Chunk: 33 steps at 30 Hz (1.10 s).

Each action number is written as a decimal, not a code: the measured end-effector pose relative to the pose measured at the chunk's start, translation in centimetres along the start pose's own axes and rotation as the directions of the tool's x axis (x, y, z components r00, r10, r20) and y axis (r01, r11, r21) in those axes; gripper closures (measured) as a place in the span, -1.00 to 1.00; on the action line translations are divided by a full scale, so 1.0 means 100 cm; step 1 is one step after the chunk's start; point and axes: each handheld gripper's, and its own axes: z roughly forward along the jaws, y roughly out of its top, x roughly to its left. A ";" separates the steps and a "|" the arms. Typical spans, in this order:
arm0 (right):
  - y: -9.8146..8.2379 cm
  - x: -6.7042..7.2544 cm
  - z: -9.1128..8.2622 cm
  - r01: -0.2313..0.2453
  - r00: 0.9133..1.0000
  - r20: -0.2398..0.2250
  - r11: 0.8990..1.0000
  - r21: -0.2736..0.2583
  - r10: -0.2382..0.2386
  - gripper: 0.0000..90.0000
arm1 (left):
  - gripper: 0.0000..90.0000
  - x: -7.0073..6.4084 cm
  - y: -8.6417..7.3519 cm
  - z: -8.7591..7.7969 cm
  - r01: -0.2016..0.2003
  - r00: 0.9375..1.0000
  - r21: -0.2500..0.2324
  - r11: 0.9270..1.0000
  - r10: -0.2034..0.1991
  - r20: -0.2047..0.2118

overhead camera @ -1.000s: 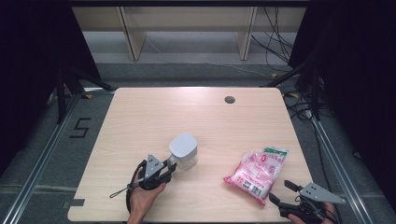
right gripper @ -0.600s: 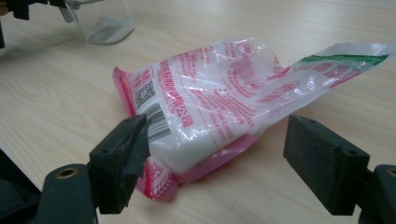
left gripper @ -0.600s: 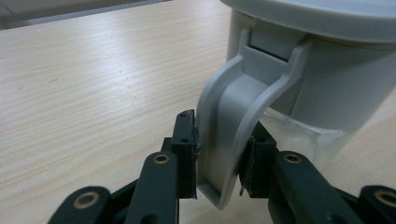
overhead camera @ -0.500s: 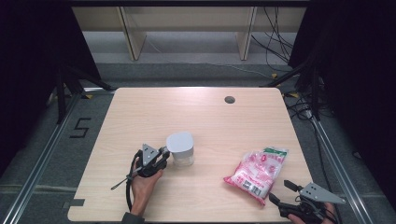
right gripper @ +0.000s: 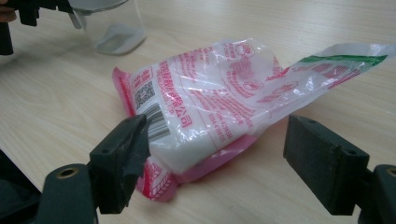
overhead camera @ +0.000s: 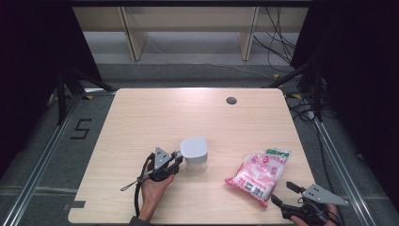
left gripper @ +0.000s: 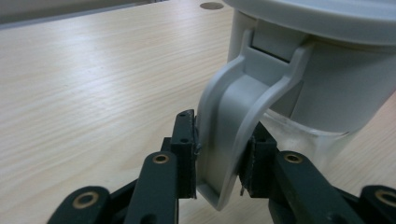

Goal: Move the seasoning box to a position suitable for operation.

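A clear container (overhead camera: 194, 153) with a grey lid stands near the middle front of the wooden table (overhead camera: 141, 117). Its grey handle (left gripper: 229, 135) sticks out toward my left gripper (overhead camera: 178, 157), which is shut on the handle, one pad pressed on each side (left gripper: 222, 140). A pink and white plastic bag (overhead camera: 259, 172) of white grains lies flat at the front right. My right gripper (overhead camera: 283, 193) sits at the table's front right corner. It is open, with its jaws spread wide just short of the bag's near end (right gripper: 210, 88) and nothing between the pads.
A dark round hole (overhead camera: 231, 100) sits in the table's far right part. Black stands and cables (overhead camera: 306, 94) line both sides of the table. The container's clear base (right gripper: 114, 35) appears at the top left of the right gripper view.
My left hand has shifted away from the front edge while holding the handle, and the container has slid slightly to the right. The right gripper and the bag have stayed put.
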 end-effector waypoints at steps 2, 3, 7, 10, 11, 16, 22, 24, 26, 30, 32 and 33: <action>0.000 -0.001 0.000 0.003 1.000 0.002 1.000 -0.001 -0.003 -0.48 | 0.54 -0.003 0.000 0.000 -0.010 1.000 0.006 1.000 0.010 -0.003; 0.000 -0.001 -0.001 -0.009 1.000 -0.004 1.000 0.013 0.009 -0.48 | 0.54 -0.004 0.001 0.002 -0.010 1.000 -0.005 1.000 0.010 0.006; -0.001 -0.003 0.000 -0.007 1.000 0.006 1.000 -0.001 0.007 -0.48 | 0.53 -0.006 0.001 0.003 -0.004 1.000 0.002 1.000 0.004 0.013; -0.001 -0.003 -0.001 0.002 1.000 0.003 1.000 -0.001 -0.002 -0.48 | 0.53 -0.010 0.002 0.004 -0.011 1.000 0.011 1.000 0.010 0.025; -0.001 -0.003 -0.001 0.006 1.000 0.004 1.000 -0.002 -0.006 -0.48 | 0.53 -0.010 0.002 0.005 -0.009 0.999 0.004 1.000 0.008 0.036; -0.002 -0.004 -0.001 0.005 1.000 -0.003 1.000 -0.008 -0.005 -0.48 | 0.53 -0.013 0.004 0.009 -0.017 0.999 0.007 1.000 0.016 0.049; -0.002 -0.001 -0.002 -0.033 0.999 -0.002 0.999 0.006 0.033 -0.48 | 0.54 -0.017 0.008 0.018 -0.041 0.997 0.011 0.999 0.040 0.071; -0.002 -0.003 -0.002 -0.003 1.000 -0.003 1.000 -0.002 0.003 -0.48 | 0.54 -0.017 0.009 0.023 -0.044 0.996 0.003 0.999 0.044 0.083; -0.002 -0.004 -0.002 0.003 1.000 0.001 1.000 0.007 -0.003 -0.48 | 0.54 -0.016 0.010 0.024 -0.050 0.996 0.007 0.999 0.049 0.080; -0.002 -0.003 -0.001 -0.003 1.000 -0.006 1.000 0.002 0.003 -0.48 | 0.56 -0.016 0.014 0.029 -0.070 0.995 0.016 0.997 0.068 0.075; -0.001 -0.004 -0.001 -0.003 1.000 0.001 1.000 -0.001 0.003 -0.48 | 0.57 -0.016 0.016 0.031 -0.083 0.994 0.020 0.996 0.081 0.074; -0.001 -0.004 -0.001 -0.003 1.000 0.001 1.000 -0.001 0.003 -0.48 | 0.57 -0.016 0.016 0.032 -0.072 0.995 0.017 0.997 0.071 0.075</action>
